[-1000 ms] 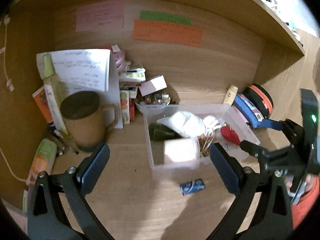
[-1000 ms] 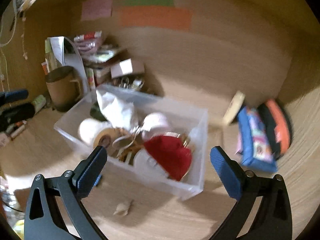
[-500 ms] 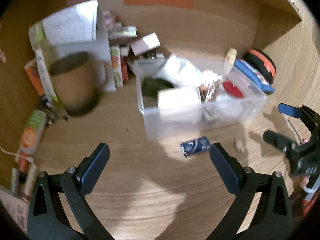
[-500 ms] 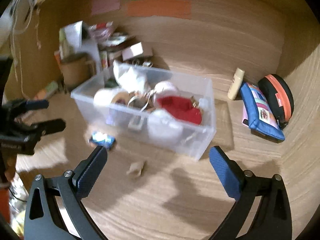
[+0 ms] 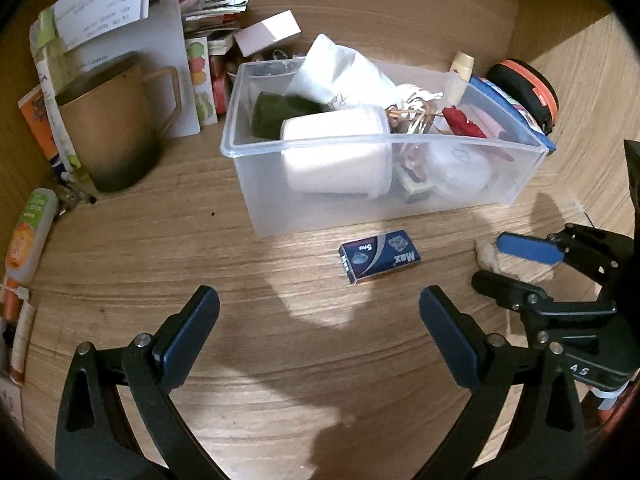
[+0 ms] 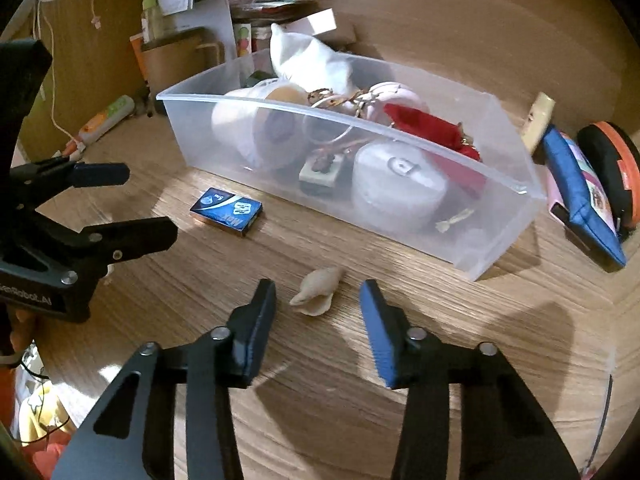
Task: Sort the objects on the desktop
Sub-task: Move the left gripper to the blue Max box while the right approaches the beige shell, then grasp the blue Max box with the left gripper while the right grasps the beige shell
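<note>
A clear plastic bin (image 5: pixel 256 148) (image 6: pixel 500 208) on the wooden desk holds tape rolls, a white cloth, a red pouch and small items. A blue "Max" staple box (image 5: pixel 379 256) (image 6: pixel 226 211) lies on the desk in front of the bin. A small beige shell (image 6: pixel 318 292) (image 5: pixel 489 255) lies on the desk to its right. My right gripper (image 6: pixel 318 304) (image 5: pixel 500 264) is open, its fingers on either side of the shell, not touching it. My left gripper (image 5: pixel 318 320) (image 6: pixel 132 204) is open and empty, short of the staple box.
A brown mug (image 5: pixel 114 128), papers and packets stand at the back left. A lotion tube (image 5: pixel 30 232) lies at the left edge. A blue pouch (image 6: pixel 580 196) and a black-orange case (image 6: pixel 612 168) sit right of the bin, by the side wall.
Both grippers have pulled back from the bin and come down toward the desk. The right gripper has narrowed and now straddles the shell. The left gripper now faces the staple box.
</note>
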Motion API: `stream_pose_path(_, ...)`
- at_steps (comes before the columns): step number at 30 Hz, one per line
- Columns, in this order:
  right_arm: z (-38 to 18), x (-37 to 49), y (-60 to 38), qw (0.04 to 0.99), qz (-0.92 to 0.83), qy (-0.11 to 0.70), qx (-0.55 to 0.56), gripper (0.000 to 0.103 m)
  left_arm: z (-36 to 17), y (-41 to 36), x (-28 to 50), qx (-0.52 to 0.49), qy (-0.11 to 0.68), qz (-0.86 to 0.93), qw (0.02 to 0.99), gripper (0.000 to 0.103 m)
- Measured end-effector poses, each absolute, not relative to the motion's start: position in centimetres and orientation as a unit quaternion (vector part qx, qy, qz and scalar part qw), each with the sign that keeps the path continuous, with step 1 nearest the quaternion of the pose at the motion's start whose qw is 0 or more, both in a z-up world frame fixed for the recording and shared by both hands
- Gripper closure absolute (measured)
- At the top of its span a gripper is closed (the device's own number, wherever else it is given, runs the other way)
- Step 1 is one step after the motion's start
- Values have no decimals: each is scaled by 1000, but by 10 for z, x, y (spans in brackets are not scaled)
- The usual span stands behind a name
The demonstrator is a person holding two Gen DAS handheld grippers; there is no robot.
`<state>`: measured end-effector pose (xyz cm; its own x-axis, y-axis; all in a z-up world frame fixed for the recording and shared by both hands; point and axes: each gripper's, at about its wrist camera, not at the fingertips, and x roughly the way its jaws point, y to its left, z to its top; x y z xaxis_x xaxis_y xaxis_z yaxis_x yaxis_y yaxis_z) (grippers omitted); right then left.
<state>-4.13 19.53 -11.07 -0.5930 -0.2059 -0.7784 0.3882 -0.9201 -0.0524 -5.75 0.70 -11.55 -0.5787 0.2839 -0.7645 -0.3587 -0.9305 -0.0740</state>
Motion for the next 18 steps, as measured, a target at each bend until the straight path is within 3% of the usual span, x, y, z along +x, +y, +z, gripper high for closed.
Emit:
stream_pose_path(7, -110, -46, 196, 197, -877, 89, 429, 71, -118, 26, -66, -429, 55, 885, 172, 2)
stream_pose_path(11, -110, -54, 201, 211, -874, 76, 432, 87, -122, 40, -72, -436, 65, 882, 169, 2)
stream_pose_path(18, -107, -61, 213, 234, -874, 51, 422, 87, -125, 55, -79, -444, 72, 879, 157, 2)
